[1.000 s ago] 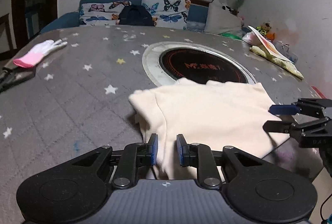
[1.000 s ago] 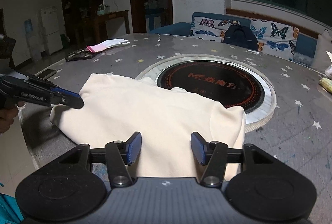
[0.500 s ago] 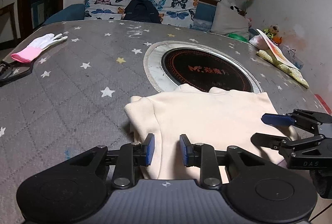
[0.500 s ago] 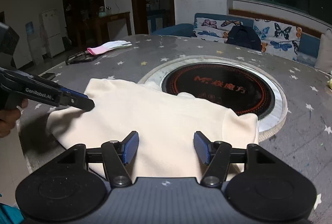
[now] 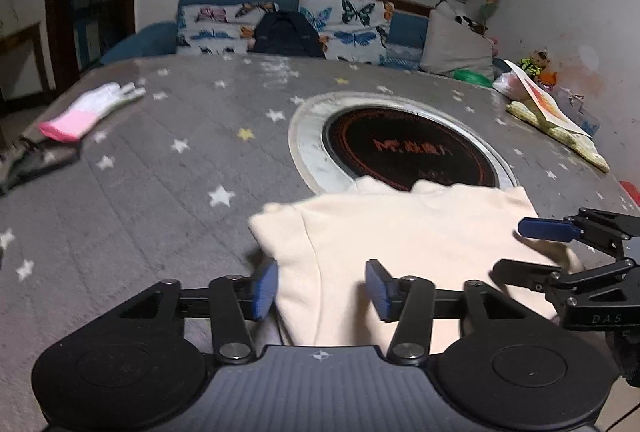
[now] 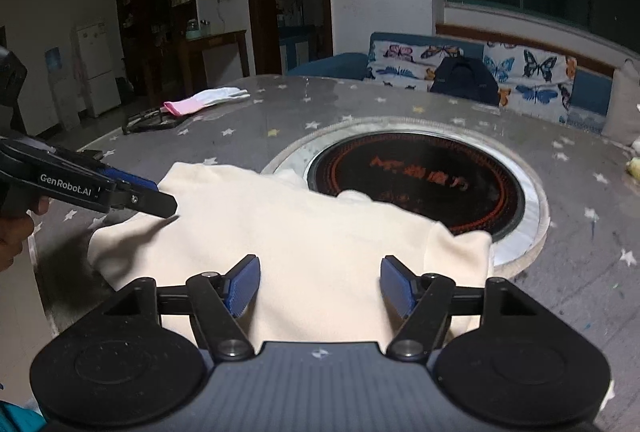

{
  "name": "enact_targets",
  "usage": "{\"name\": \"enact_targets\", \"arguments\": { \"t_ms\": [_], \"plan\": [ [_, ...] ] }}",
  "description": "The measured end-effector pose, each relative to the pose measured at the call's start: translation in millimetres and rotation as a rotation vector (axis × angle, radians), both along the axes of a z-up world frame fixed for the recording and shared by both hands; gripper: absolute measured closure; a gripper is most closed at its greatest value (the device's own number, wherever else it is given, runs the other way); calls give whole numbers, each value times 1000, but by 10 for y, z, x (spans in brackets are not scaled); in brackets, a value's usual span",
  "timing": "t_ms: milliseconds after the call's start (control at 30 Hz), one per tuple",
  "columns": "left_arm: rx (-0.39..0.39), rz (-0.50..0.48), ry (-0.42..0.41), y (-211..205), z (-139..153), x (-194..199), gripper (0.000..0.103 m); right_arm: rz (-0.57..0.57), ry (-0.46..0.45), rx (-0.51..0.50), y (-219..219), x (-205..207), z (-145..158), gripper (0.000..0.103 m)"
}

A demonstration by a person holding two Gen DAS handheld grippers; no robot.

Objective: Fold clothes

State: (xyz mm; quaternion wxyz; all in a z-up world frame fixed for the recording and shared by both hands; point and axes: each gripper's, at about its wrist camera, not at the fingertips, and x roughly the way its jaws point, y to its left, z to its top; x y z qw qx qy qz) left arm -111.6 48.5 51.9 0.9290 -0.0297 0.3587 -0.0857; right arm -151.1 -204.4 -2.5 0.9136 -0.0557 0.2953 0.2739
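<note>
Cream garment folded at near edge of the surface, both your tools wide apart over it.

Pink-and-white glove [image 5: 90, 107] sits at the far left edge of the star-print surface [image 5: 160, 167]. Your left tool [image 5: 320, 288] hovers with jaws apart over the cream garment [image 5: 400, 232], gripping nothing. Garment lies at the near edge, its far side overlapping the round cooktop [image 5: 404, 151] at the surface's centre. Your right tool [image 6: 318, 286] is spread wide too, over the garment's right part.
</note>
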Motion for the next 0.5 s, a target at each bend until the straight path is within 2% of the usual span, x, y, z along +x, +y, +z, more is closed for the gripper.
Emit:
{"name": "enact_targets", "arguments": {
  "t_ms": [133,233,500],
  "plan": [
    [17,30,8,6,1,31,40,-8,7,4,13,33,-38,30],
    [28,54,25,17,-29,63,31,-14,13,8,24,59,-70,24],
    [34,111,55,54,-100,103,18,-27,24,10,92,93,-147,9]
  ]
}}
